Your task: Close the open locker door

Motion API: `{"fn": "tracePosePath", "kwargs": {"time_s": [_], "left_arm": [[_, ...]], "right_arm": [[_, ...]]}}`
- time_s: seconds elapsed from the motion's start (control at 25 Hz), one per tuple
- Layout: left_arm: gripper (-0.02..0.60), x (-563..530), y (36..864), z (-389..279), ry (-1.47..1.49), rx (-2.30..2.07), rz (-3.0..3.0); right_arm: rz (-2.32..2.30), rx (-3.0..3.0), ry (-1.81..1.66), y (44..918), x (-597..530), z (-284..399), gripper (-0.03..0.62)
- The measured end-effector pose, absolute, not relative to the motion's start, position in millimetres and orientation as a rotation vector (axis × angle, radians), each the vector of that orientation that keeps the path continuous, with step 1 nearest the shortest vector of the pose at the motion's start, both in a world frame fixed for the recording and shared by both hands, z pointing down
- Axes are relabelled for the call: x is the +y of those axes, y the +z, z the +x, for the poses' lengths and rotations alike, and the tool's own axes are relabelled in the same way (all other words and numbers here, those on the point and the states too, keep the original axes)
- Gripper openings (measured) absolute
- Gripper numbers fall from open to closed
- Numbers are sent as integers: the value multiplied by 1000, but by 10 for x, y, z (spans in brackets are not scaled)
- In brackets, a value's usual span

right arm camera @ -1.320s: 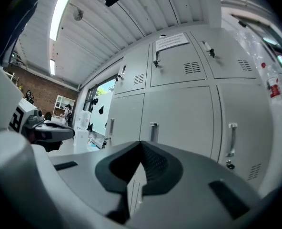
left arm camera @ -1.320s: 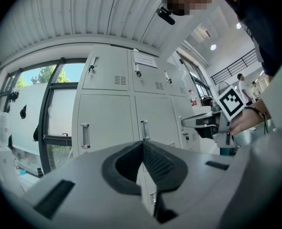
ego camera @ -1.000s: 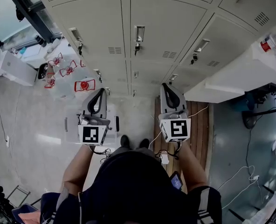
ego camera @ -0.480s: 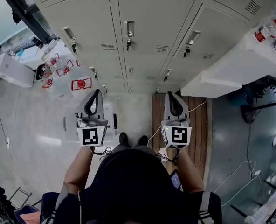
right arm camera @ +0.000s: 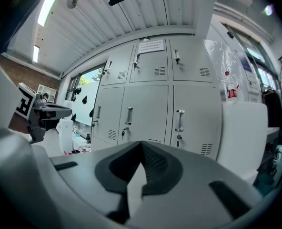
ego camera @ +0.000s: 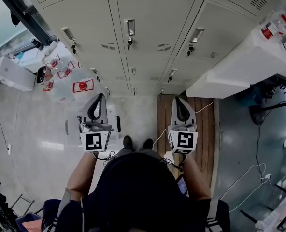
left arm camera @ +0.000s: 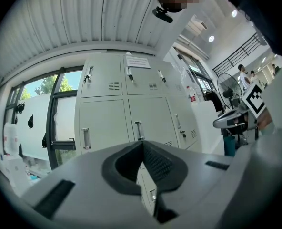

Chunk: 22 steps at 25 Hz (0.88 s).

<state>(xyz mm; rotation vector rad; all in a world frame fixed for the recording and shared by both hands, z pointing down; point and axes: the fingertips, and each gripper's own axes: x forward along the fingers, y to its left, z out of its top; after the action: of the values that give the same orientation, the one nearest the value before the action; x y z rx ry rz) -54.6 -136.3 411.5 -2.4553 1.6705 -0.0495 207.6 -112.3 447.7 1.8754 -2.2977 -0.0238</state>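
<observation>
1. Two grippers, one in each hand, are held side by side short of the lockers (ego camera: 152, 47). Each carries one marker cube (ego camera: 94, 140).
2. The left gripper (ego camera: 100, 96) has its jaws clenched tip to tip with nothing between them. It points level at the lockers.
3. The right gripper (ego camera: 178, 99) is likewise pressed closed and empty, and it is also aimed at the lockers.
4. Two shoes (ego camera: 128, 142) stand on the floor between the grippers, toes toward the lockers.
5. One wooden board (ego camera: 203, 129) lies on the floor beneath the right gripper and runs up to the lockers' foot.
6. Bottles (ego camera: 85, 87) with red labels sit at the lockers' left end. One white cabinet (ego camera: 244, 71) stands against their right end.
7. The lockers show three columns of doors (right arm camera: 146, 113). Every door in view lies flush with the front, so I cannot tell which one is the task's. Each door is a tall rectangle with its long axis upright, facing the person. In the second row, each of the three doors has one upright handle (right arm camera: 129, 116).
</observation>
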Motion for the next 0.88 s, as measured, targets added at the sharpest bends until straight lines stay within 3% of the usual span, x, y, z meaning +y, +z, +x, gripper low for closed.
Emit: {"fn": "tracePosePath", "kwargs": {"time_s": [0.88], "left_arm": [[3,-1340,4249,-519,-66,1670,-2477]], "right_arm": [[1863,-2284,10,4611,-1152,2078,-3]]}}
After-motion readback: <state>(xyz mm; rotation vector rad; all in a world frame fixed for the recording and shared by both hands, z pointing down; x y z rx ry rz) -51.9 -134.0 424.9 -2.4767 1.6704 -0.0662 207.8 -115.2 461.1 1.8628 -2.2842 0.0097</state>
